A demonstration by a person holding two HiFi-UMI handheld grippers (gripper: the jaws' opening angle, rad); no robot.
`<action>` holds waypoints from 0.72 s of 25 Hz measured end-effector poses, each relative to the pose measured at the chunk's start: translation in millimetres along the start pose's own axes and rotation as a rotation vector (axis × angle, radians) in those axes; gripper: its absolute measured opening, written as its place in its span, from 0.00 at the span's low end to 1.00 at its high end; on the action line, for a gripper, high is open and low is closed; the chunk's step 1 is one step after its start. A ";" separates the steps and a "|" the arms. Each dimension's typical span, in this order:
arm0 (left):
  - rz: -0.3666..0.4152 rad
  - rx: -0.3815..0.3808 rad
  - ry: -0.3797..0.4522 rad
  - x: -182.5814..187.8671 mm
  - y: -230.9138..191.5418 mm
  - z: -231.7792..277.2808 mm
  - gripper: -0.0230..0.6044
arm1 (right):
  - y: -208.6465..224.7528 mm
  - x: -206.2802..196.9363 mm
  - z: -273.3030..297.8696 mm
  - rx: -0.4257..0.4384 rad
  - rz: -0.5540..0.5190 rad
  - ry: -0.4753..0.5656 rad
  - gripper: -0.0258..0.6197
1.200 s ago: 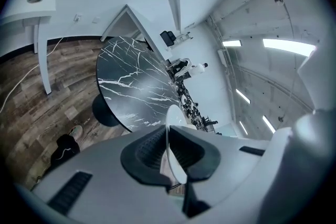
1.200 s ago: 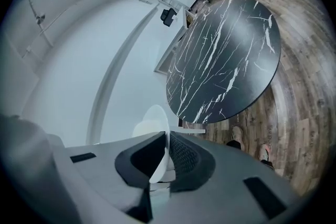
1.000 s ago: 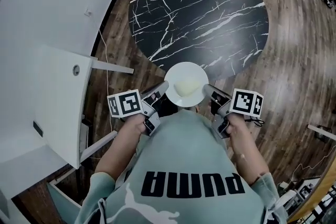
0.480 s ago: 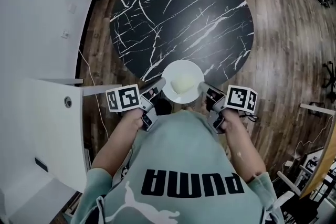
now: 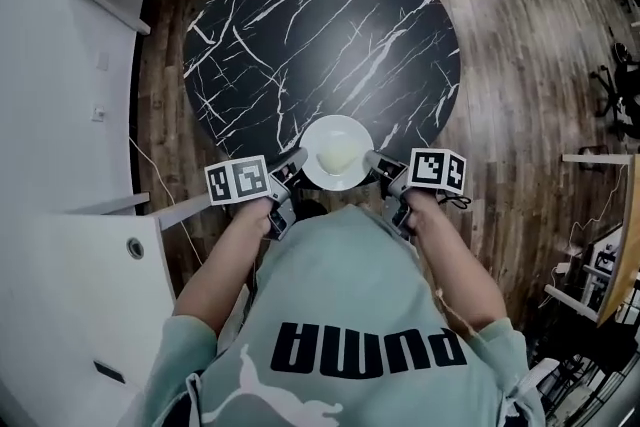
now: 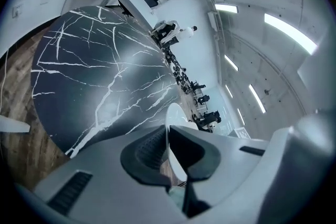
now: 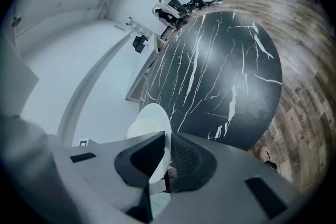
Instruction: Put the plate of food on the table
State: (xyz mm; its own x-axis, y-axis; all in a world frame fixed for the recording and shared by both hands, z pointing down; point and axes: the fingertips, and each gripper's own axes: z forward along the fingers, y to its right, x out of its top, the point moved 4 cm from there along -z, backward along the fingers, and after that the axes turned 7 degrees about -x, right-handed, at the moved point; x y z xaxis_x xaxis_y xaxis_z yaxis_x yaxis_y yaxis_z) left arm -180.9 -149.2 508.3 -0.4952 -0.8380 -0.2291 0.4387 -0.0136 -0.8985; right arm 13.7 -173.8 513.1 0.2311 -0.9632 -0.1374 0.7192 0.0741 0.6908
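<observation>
Finds a round black tabletop (image 5: 320, 45), white-veined and bare, standing on a wood-plank floor (image 5: 520, 75). Finds nothing set down on it so far.

Places both grippers at the tabletop's near edge: left gripper (image 5: 293, 162) at the near-left, right gripper (image 5: 378, 162) at the near-right, marker cubes turned upward. Reads the left jaws as closed on the plate's left rim, with the thin white edge pinched between the ribbed pads. Reads the right jaws as clamped likewise on the opposite rim. Judges the two-sided hold deliberate, meant to keep a shallow dish level and the load from sliding.

Locates the white plate (image 5: 312, 167) between the two grippers, overlapping the tabletop's near edge, with most of it over the marble. Cannot tell whether its base touches the tabletop or hangs just above. Notes a pale mound of food (image 5: 340, 153) at the plate's middle, kind not identifiable.

Judges the task at the bringing-in stage, set-down not confirmed. Expects next a level lowering, preferably further in from the tabletop's edge, then release of both rims together. Flags a risk of tipping off the near edge under uneven release.
</observation>
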 end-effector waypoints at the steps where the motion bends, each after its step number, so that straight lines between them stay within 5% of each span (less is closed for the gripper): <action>1: 0.006 0.004 -0.015 2.4 -5.5 2.5 0.08 | 2.1 0.4 5.8 -0.012 0.004 0.001 0.09; 18: 0.011 0.041 -0.108 22.2 -66.9 36.7 0.08 | 30.1 11.3 62.5 -0.162 0.027 0.013 0.09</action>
State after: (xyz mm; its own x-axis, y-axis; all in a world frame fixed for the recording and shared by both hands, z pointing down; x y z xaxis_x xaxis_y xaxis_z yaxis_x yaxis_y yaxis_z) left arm -193.8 -186.9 577.0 -0.4072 -0.8922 -0.1954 0.4752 -0.0242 -0.8795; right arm -2.9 -198.5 576.7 0.2593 -0.9569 -0.1306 0.8087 0.1412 0.5710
